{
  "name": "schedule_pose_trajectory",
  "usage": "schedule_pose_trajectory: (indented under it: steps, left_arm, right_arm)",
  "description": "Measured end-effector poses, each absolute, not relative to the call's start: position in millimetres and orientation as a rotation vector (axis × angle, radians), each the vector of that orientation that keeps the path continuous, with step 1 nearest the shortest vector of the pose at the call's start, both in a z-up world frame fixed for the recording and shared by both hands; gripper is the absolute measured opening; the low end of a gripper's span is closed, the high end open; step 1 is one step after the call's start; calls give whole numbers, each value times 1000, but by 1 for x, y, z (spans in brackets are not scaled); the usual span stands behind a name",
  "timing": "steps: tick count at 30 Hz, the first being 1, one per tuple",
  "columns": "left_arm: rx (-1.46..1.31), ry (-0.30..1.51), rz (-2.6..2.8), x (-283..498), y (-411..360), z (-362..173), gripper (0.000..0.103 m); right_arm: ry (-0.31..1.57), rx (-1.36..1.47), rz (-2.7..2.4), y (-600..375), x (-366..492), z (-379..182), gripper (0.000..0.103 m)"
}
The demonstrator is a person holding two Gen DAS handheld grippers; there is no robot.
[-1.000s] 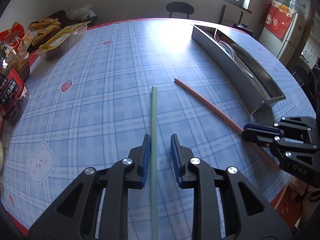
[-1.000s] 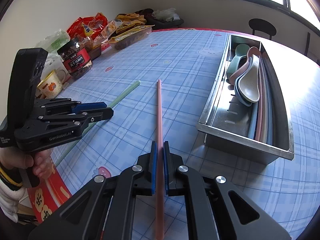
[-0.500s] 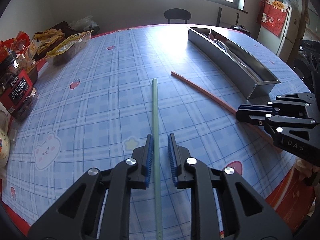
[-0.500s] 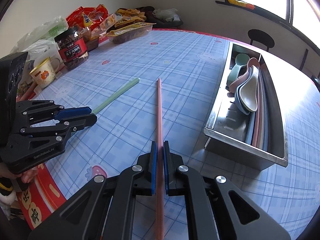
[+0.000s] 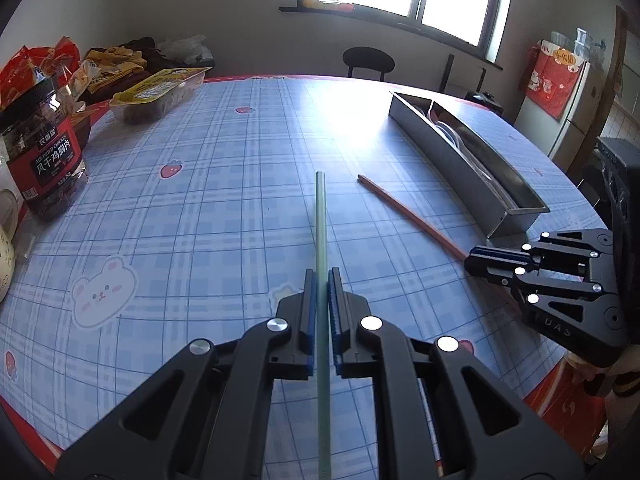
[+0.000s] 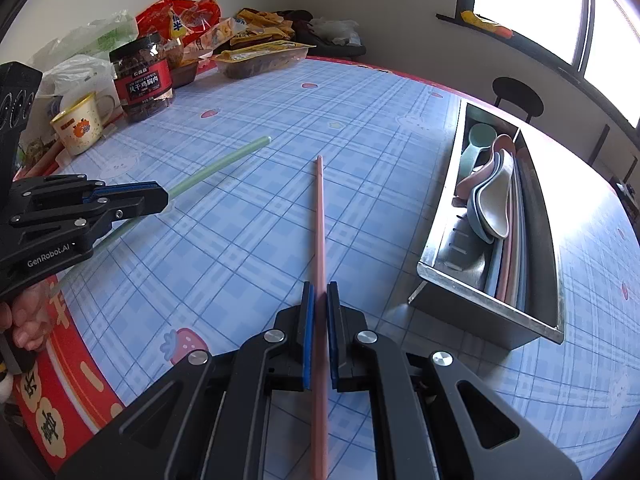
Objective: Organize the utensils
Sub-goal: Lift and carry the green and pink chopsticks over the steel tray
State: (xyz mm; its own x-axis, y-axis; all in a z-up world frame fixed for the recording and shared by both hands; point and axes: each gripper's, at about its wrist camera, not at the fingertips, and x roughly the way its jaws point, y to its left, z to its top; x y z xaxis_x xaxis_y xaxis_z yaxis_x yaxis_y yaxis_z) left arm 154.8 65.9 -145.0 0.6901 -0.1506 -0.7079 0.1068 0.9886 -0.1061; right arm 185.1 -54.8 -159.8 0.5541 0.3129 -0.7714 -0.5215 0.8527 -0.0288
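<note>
We are clamping the green stick (image 5: 321,216) in the left gripper (image 5: 321,280) and the pink stick (image 6: 319,216) in the right gripper (image 6: 319,294), both sticks pointing forward, the tray (image 6: 436,216) lying right of both and nearer the right gripper.

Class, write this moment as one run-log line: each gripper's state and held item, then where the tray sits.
left gripper: shut on green chopstick | right gripper: shut on pink chopstick | metal tray: on table, holds spoons

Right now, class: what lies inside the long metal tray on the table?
In the metal tray: nested spoons, green, pink, blue and cream, bowls toward the far end, with long pink and blue pieces beside them. What lies underneath the spoons is hidden.
</note>
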Motion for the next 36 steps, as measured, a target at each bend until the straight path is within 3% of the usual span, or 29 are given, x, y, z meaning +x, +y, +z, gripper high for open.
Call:
schedule_pose_trajectory:
  steps: [18,36]
  left_arm:
    - [-76,664,-98,135,75,-129,10]
    - [-172,650,-57,134,94,-127,10]
  right_arm:
    - [711,-107,483,-87,175,-138,6]
    - [665,-27,509,-101,171,-131,6]
